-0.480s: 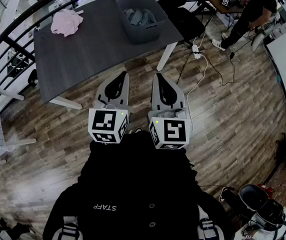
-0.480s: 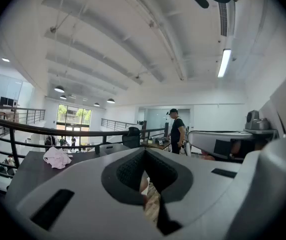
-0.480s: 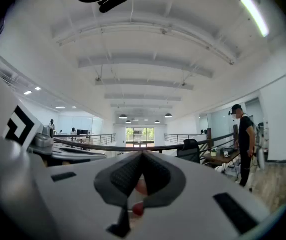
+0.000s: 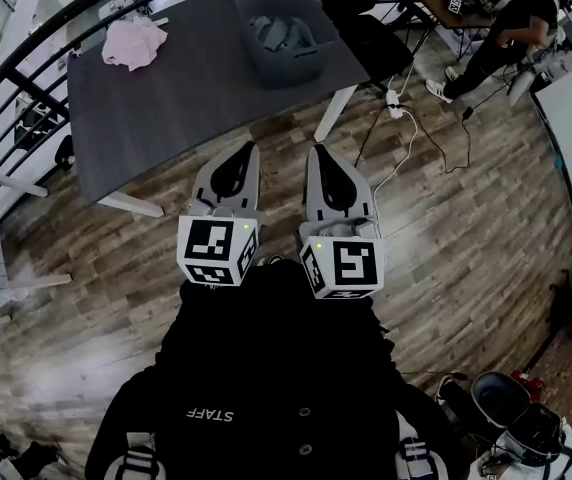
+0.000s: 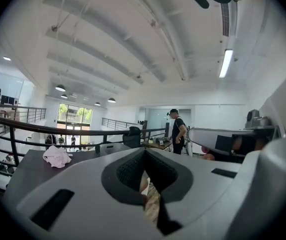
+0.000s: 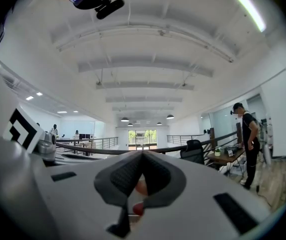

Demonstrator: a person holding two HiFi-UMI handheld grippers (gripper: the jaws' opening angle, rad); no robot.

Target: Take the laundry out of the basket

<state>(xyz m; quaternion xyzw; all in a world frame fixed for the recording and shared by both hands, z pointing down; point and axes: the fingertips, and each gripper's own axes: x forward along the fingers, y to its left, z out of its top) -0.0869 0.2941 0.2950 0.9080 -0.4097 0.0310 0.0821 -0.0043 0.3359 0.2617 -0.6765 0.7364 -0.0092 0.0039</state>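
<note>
1. Looking steeply down from the head view, a person in a black jacket [image 4: 266, 368] holds two grippers side by side in front of the chest. Both point forward toward a dark grey surface [image 4: 196, 78] that stands on a wood floor [image 4: 466, 248].
2. The left gripper [image 4: 249, 150] has its fingers [image 5: 73, 184] together, tips meeting, with nothing clamped between them. Only floor shows through the slit lower down.
3. The right gripper [image 4: 318, 153] likewise has its fingers [image 6: 223, 194] closed on each other and empty.
4. Both grippers hang over the floor, short of the surface's near edge, touching nothing.
5. The grey laundry basket [image 4: 306, 63] stands on the far right part of the surface, well apart from both grippers. Blue-grey laundry [image 4: 281, 30] lies crumpled inside it.
6. A pink garment [image 4: 131, 40] lies in a heap on the far left part of the surface, well apart from the basket.
7. A white cable [image 4: 406, 153] trails over the floor to the right of the surface. Another person [image 4: 511, 28] in dark clothes stands beyond it at the top right.
8. Compared with half a second ago, little has changed. The right gripper's marker cube [image 4: 344, 266] has slipped slightly lower and to the right, while the left gripper sits where it was. Both pairs of fingers remain together. The basket, laundry and pink garment lie unmoved, appearing only a touch higher in the view.
</note>
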